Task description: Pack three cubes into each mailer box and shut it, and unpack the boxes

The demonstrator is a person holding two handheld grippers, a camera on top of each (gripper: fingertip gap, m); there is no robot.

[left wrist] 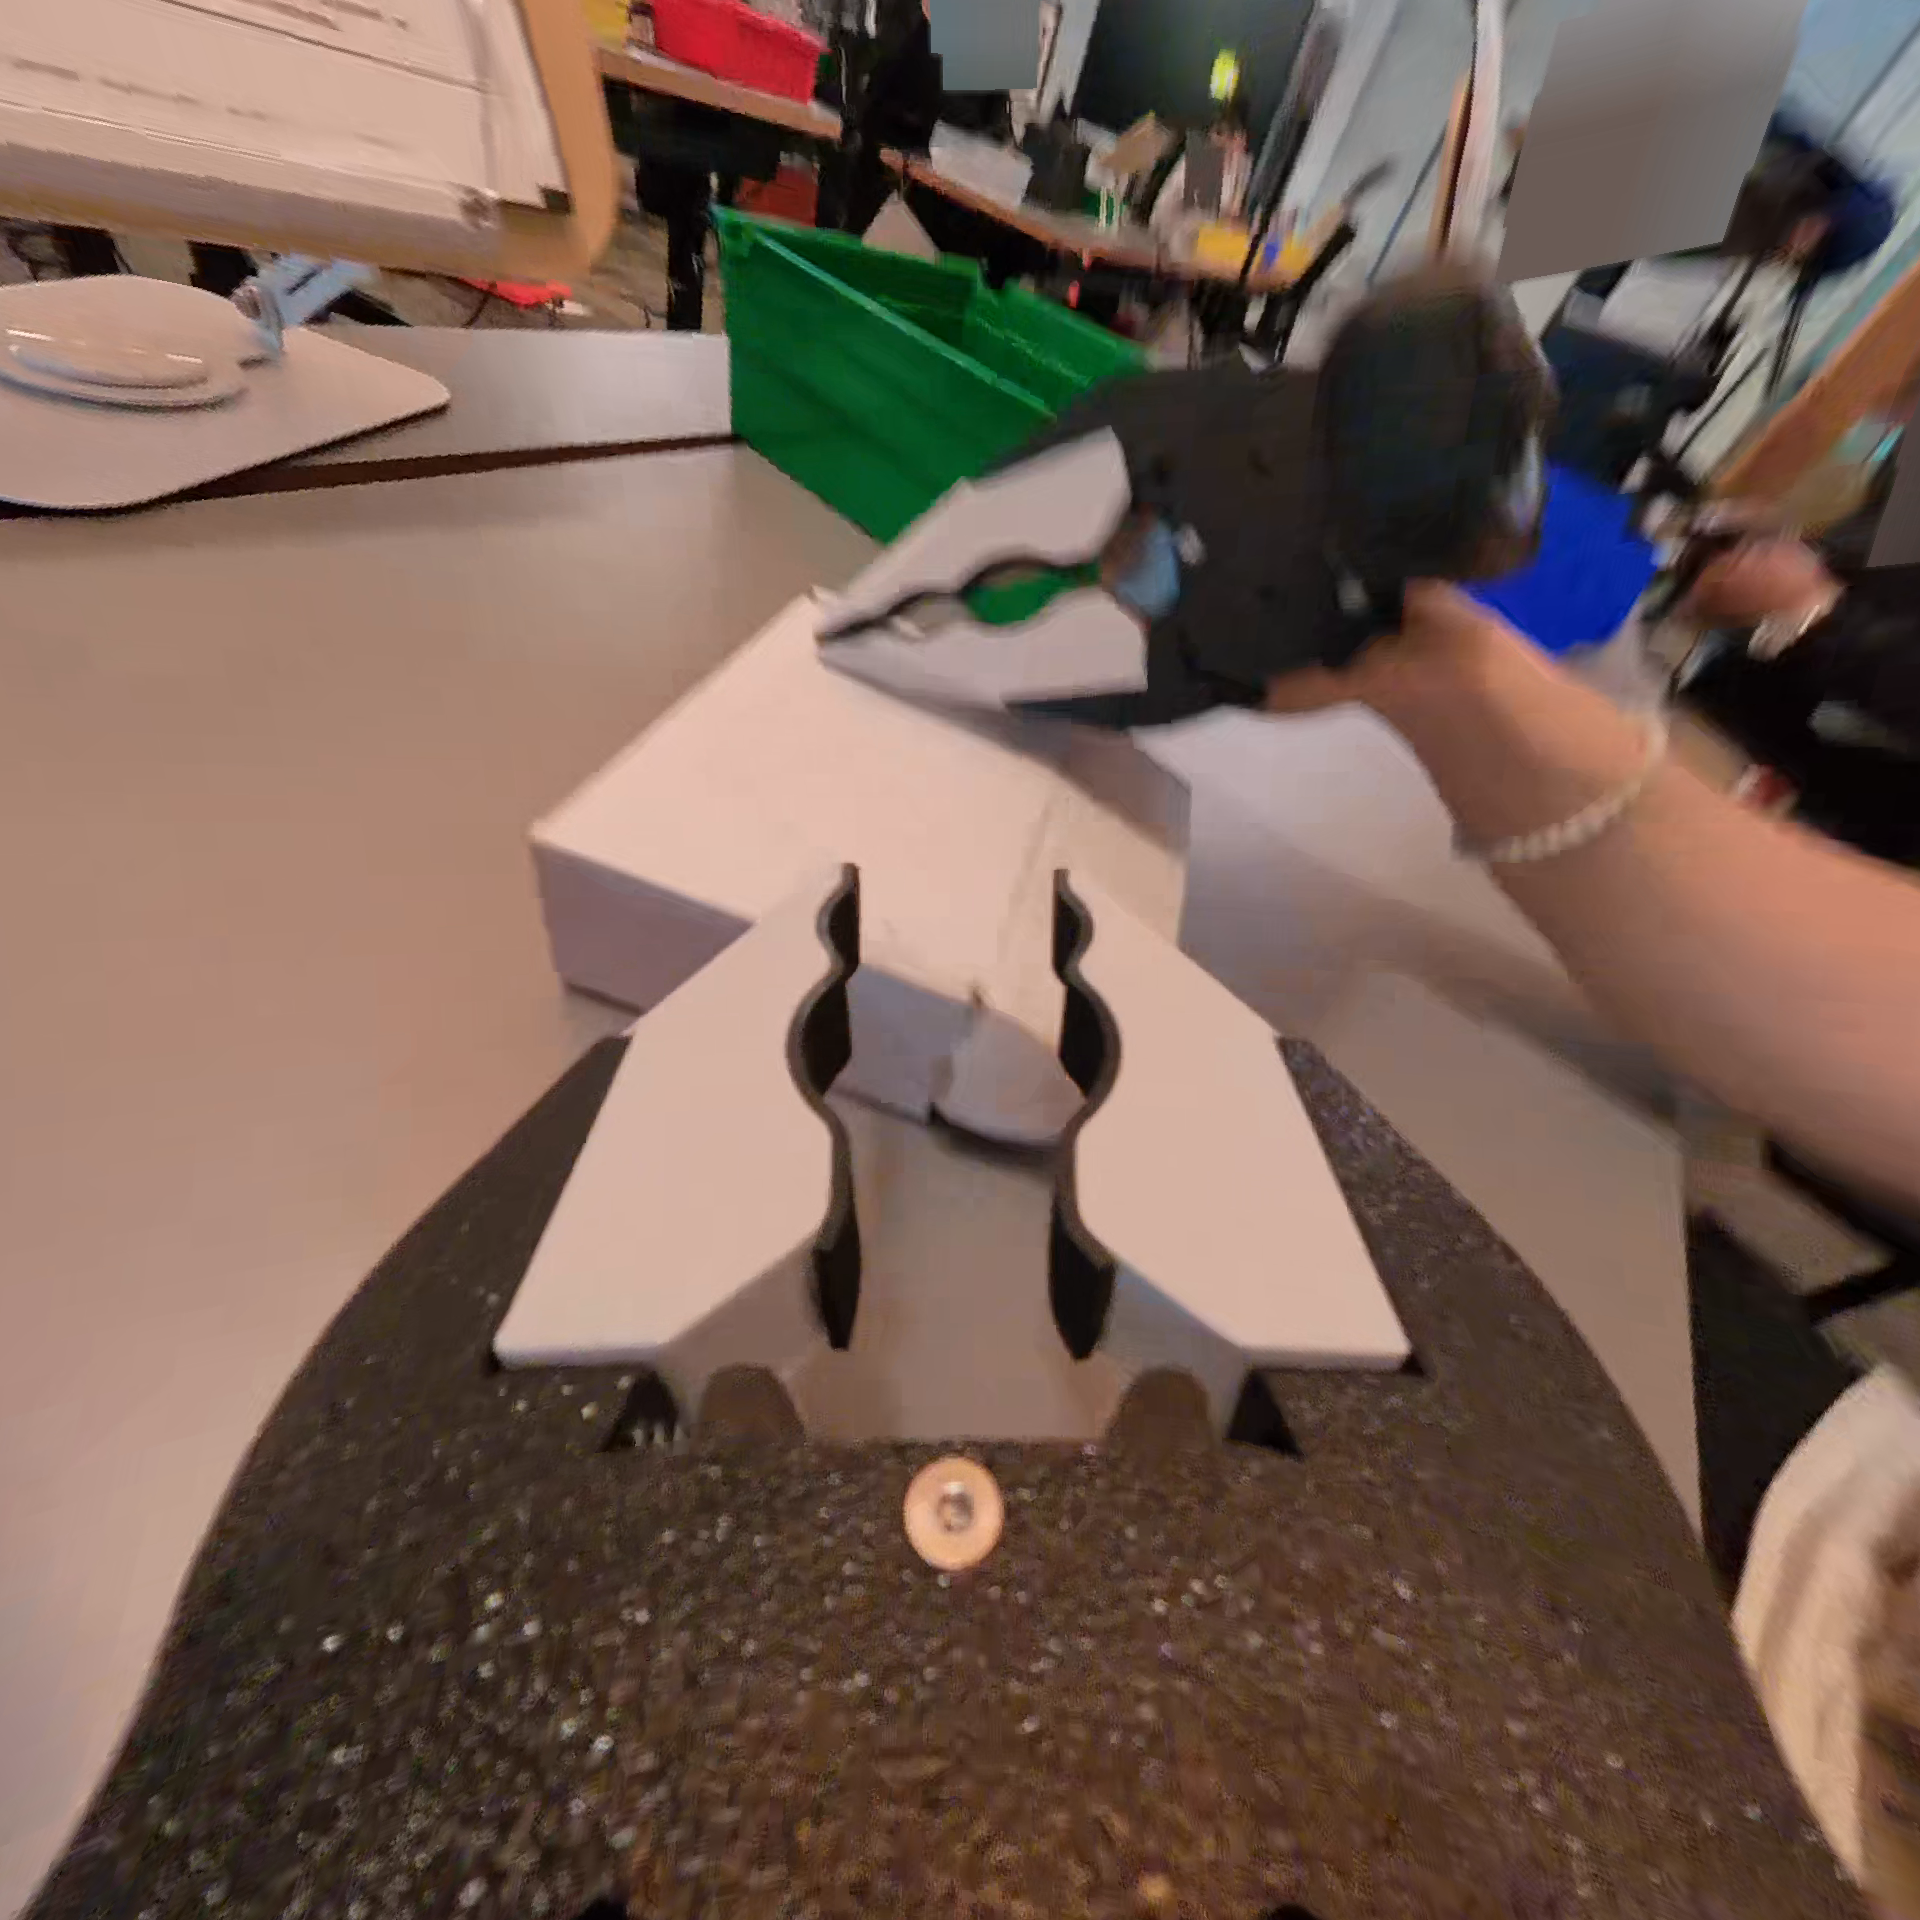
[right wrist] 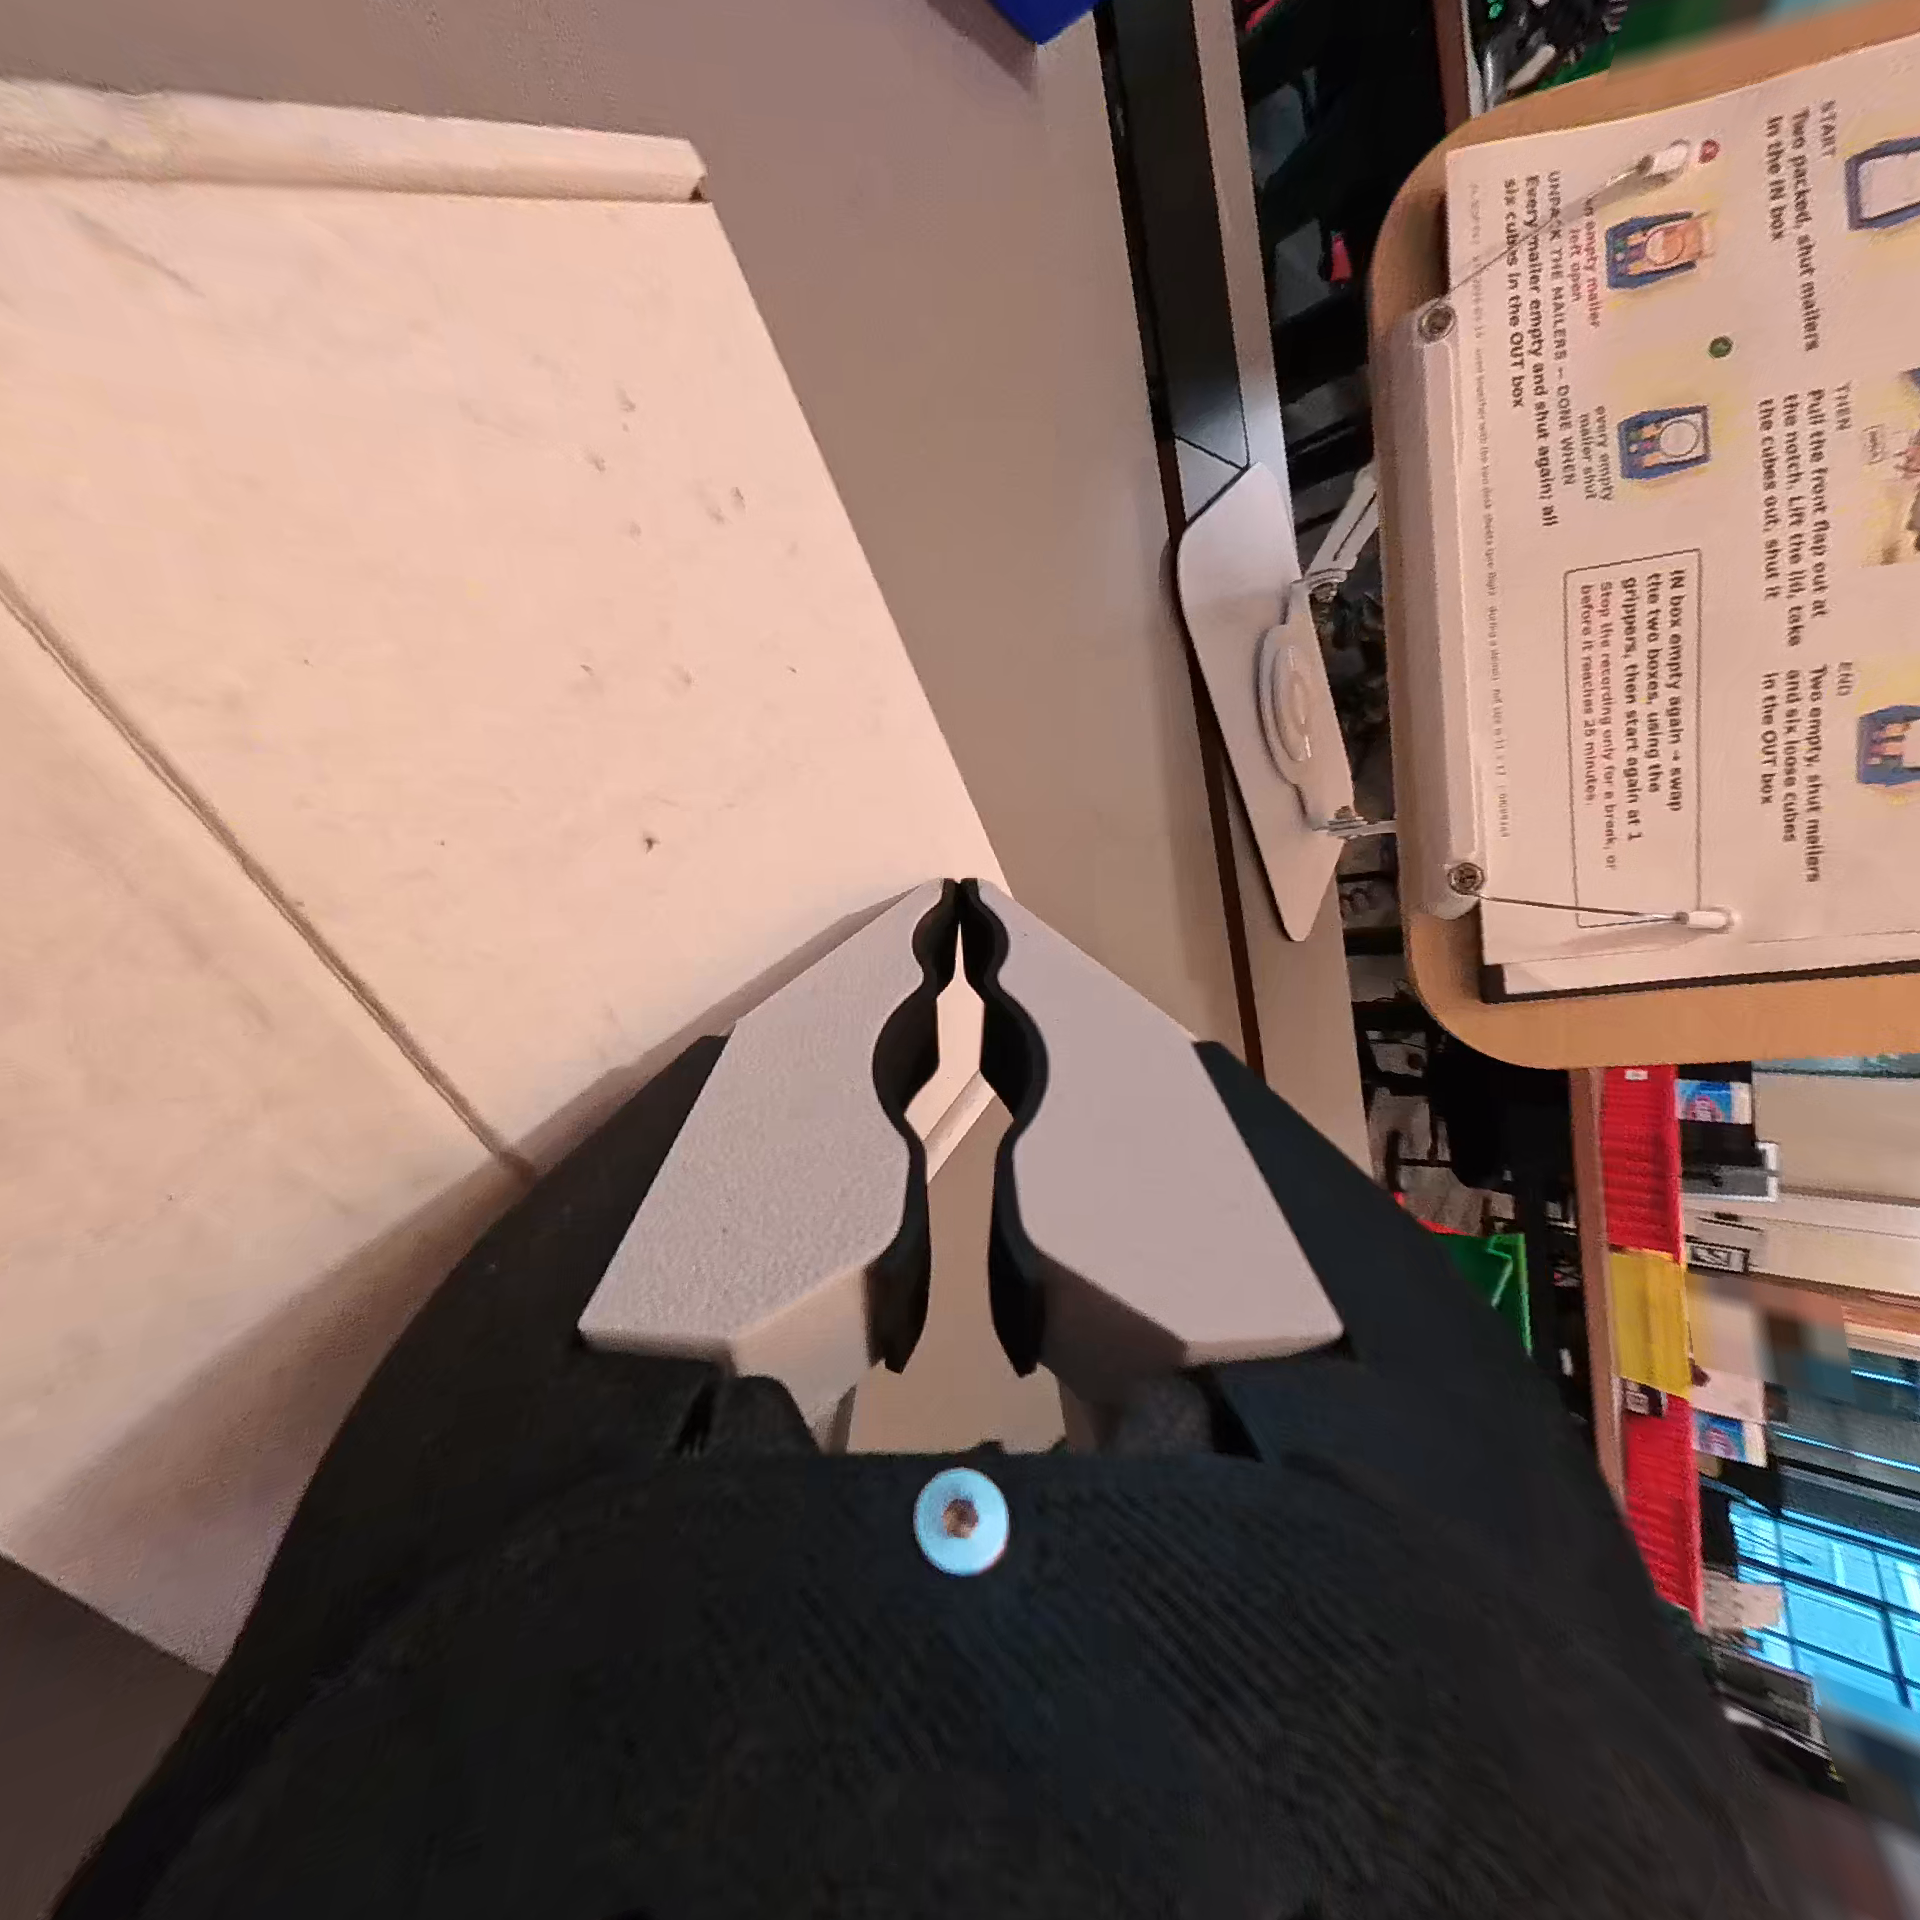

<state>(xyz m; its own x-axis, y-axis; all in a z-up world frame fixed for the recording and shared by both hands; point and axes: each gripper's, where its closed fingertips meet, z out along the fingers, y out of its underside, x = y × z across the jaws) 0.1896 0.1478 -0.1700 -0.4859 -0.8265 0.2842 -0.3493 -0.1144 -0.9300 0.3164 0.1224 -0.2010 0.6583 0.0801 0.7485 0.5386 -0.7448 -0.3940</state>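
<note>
A shut white cardboard mailer box point(left wrist: 831, 810), probably light and easily creased. Left gripper point(left wrist: 956, 904) gapes at its front flap notch; right gripper point(left wrist: 831, 634) hovers above, jaws closed, empty.

White mailer box point(left wrist: 790, 790), grey table point(left wrist: 260, 727), green bin point(left wrist: 862, 384), grey-and-black tongs point(left wrist: 956, 904).

A smooth grey-beige tabletop point(left wrist: 260, 727) carries a shut white cardboard mailer box point(left wrist: 790, 790) lying flat, a flat white stand base point(left wrist: 208, 416) near the far edge, and a green plastic bin point(left wrist: 883, 384) beyond the box.
</note>
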